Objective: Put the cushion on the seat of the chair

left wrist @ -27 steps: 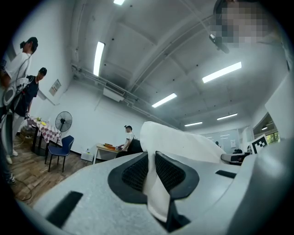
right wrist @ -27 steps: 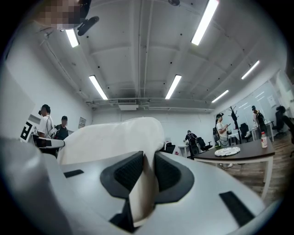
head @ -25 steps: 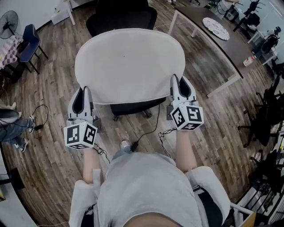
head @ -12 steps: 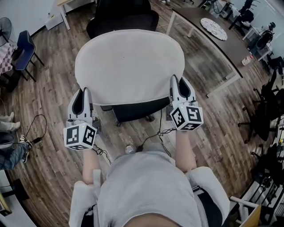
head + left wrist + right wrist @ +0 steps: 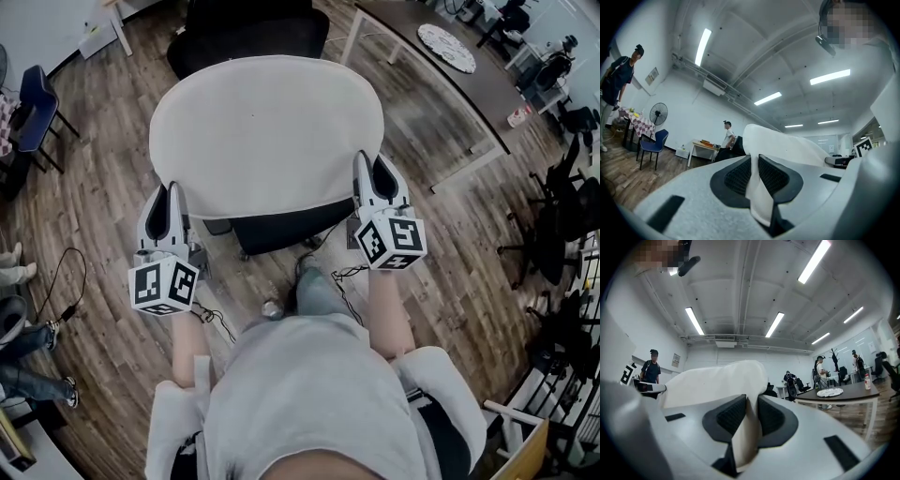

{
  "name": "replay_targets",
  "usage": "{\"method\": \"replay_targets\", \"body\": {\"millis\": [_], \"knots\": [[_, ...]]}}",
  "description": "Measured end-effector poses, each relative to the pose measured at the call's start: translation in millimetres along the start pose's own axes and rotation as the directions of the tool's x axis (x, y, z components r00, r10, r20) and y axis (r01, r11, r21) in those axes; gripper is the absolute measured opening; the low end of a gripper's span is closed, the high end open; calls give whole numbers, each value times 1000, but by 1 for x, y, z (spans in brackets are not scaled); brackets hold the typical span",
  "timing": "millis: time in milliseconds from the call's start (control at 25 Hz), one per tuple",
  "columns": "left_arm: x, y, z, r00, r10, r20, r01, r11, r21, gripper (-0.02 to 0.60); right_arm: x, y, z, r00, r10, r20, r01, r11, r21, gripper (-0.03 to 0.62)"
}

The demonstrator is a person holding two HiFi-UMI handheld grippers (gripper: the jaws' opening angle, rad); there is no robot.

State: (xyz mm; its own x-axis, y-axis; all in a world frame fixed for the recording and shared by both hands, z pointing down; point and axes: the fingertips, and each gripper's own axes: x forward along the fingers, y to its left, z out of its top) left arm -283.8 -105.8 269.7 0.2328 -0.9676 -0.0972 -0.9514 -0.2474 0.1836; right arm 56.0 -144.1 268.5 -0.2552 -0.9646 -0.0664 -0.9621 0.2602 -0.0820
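Note:
A wide cream cushion (image 5: pixel 267 131) hangs flat in the air between both grippers, above a black office chair (image 5: pixel 272 230) whose seat shows just under its near edge. My left gripper (image 5: pixel 172 202) is shut on the cushion's near left corner, my right gripper (image 5: pixel 375 178) on its near right corner. In the left gripper view the cream fabric (image 5: pixel 757 187) is pinched between the black pads (image 5: pixel 736 176). The right gripper view shows the same, with fabric (image 5: pixel 746 432) squeezed between its pads (image 5: pixel 771 416). The chair's backrest (image 5: pixel 248 28) rises beyond the cushion.
A long dark table (image 5: pixel 441 66) with a patterned round mat (image 5: pixel 446 47) stands at the right. A blue chair (image 5: pixel 33 103) is at the far left, cables (image 5: pixel 66 281) lie on the wooden floor, and several other people stand around the room.
Both grippers and the cushion have moved forward over the black chair, whose seat now lies closer beneath the cushion's near edge. The grip on both corners is unchanged.

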Motion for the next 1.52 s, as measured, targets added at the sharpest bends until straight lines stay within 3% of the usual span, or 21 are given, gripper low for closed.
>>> {"method": "replay_targets", "body": {"millis": [840, 1520], "knots": [[94, -15, -39, 984, 175, -40, -176, 984, -13, 55, 131, -73, -30, 984, 153, -90, -151, 988, 29, 63], [128, -5, -126, 926, 318, -204, -331, 943, -31, 54, 195, -102, -121, 926, 246, -288, -231, 969, 85, 63]]}}
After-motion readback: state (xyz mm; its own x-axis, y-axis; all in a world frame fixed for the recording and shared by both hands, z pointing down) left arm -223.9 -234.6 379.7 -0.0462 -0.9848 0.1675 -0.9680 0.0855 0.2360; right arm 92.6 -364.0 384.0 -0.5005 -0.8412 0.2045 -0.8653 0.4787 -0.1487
